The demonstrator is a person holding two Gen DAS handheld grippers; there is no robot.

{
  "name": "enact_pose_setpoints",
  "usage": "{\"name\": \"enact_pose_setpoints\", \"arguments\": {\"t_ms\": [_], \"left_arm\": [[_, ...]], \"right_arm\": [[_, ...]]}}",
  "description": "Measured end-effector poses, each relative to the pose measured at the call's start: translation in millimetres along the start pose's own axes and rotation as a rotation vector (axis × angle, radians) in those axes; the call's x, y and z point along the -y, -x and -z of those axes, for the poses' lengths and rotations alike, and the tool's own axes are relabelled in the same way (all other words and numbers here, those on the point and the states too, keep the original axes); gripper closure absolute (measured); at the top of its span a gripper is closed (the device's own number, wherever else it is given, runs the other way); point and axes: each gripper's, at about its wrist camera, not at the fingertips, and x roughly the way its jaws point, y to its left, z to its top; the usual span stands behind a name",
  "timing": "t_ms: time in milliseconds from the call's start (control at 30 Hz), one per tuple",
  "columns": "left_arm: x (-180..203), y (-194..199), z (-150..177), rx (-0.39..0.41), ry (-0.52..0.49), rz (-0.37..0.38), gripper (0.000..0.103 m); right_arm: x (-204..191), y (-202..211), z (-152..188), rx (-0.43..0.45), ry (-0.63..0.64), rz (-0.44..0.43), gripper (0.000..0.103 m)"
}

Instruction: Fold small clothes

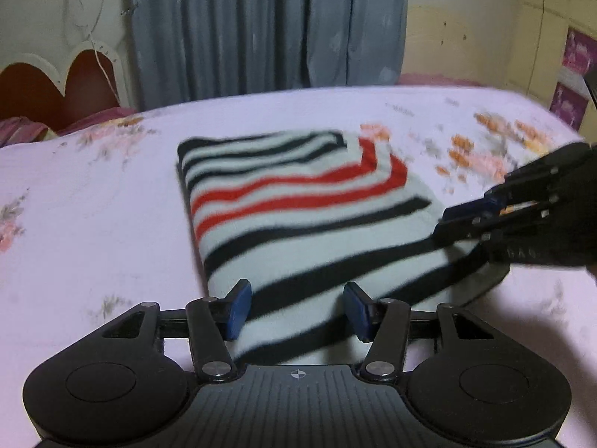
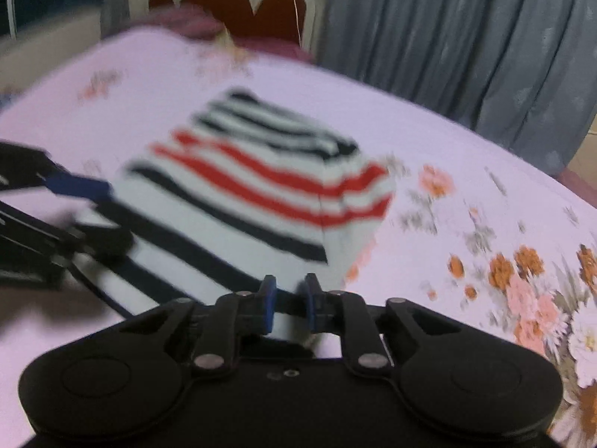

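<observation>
A small striped garment [image 1: 298, 216], white with black and red stripes, lies folded into a rough rectangle on the bed; it also shows in the right wrist view [image 2: 253, 201]. My left gripper [image 1: 296, 308] is open, its blue pads on either side of the garment's near edge. My right gripper [image 2: 290, 304] has its pads a narrow gap apart at the garment's near corner; I cannot tell whether cloth is pinched. The right gripper [image 1: 453, 220] also shows from the left wrist at the garment's right edge, and the left gripper [image 2: 87, 209] shows from the right wrist.
The bed sheet [image 1: 93, 205] is pale lilac with flower prints [image 2: 522, 280]. A heart-shaped headboard [image 1: 48, 86] and pink pillows stand at the bed's far end. Grey-blue curtains [image 1: 268, 26] hang behind the bed.
</observation>
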Motion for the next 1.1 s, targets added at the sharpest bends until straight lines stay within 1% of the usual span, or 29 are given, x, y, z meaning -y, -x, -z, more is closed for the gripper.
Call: {"name": "enact_pose_setpoints", "arguments": {"t_ms": [67,100,233,367,433,467,567,633,667,767,967,1033,1067,1100], "left_arm": [[8.3,-3.0,10.5,-0.011,-0.051,-0.037,0.049],[10.3,-2.3,15.1,-0.01,-0.057,-0.045,0.049],[7.7,0.4,22.2,-0.007,-0.008,-0.049,0.049],[8.8,1.8,22.8,-0.01,-0.002,-0.069,0.049],[6.1,4.8,21.7,-0.009,0.02,-0.064,0.049],[4.9,6.3,23.3,-0.011,0.031,-0.063,0.049],[6.0,5.0,26.9,-0.016,0.044,-0.071,0.049],[7.9,4.3,26.4,-0.018,0.045,-0.077,0.049],[8.9,3.6,26.4,-0.02,0.046,-0.08,0.049],[11.1,2.6,28.2,-0.02,0.039,-0.093,0.049],[12.3,3.0,29.6,-0.014,0.048,-0.113,0.049],[12.1,9.8,29.1,-0.004,0.074,-0.121,0.049],[12.2,16.8,29.1,0.006,0.095,-0.125,0.049],[12.6,24.1,30.2,0.018,0.109,-0.131,0.049]], "right_arm": [[1.2,-3.8,3.6,0.009,-0.006,-0.001,0.091],[-0.1,-5.6,4.7,0.015,0.015,0.011,0.091],[0.6,-5.4,11.5,0.037,0.013,0.018,0.091],[0.5,-2.9,15.4,0.047,-0.007,0.028,0.091],[-1.7,16.4,15.7,0.088,-0.027,0.018,0.089],[-1.4,25.2,17.3,0.106,-0.045,0.007,0.086],[-0.1,27.2,24.0,0.085,-0.065,-0.016,0.087],[0.5,14.7,31.8,0.031,-0.061,-0.015,0.088],[1.8,8.0,36.9,0.007,-0.07,-0.01,0.086],[8.9,1.7,45.3,0.011,-0.139,-0.031,0.085],[13.5,-3.5,49.5,0.011,-0.192,-0.05,0.083],[13.9,1.5,47.6,0.005,-0.202,-0.054,0.083],[15.1,8.9,46.1,0.014,-0.211,-0.059,0.084],[17.2,17.9,46.1,0.034,-0.223,-0.062,0.082]]}}
